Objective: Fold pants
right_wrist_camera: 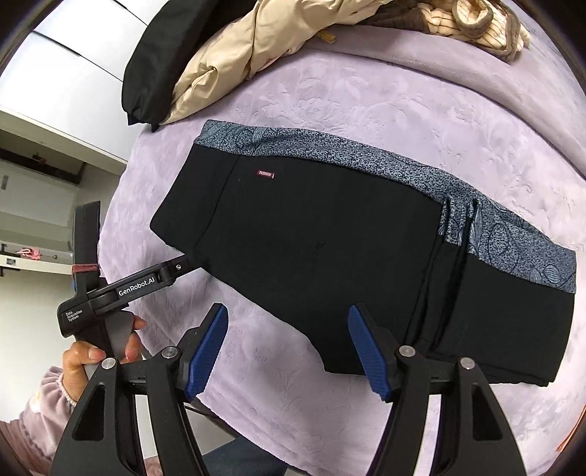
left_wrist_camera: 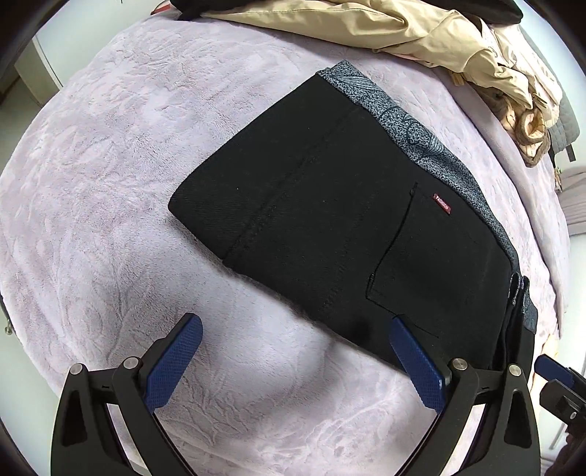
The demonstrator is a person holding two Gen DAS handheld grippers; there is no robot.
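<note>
Blue-padded, the right gripper (right_wrist_camera: pixel 287 348) hangs spread and empty, pointing steeply down over the near edge of the folded black pants (right_wrist_camera: pixel 329 234). The left gripper (left_wrist_camera: pixel 296 359) is likewise spread, holding nothing, gripped by a hand (right_wrist_camera: pixel 99 351) in a lilac sleeve. Pants lie flat on the lavender bed (left_wrist_camera: pixel 110 183), beige jacket (left_wrist_camera: pixel 403 29) beyond.

Both your grippers point steeply down above the pants (left_wrist_camera: pixel 329 219), left gripper (left_wrist_camera: pixel 293 359) and right gripper (right_wrist_camera: pixel 289 348) jaws spread, gripping nothing.
</note>
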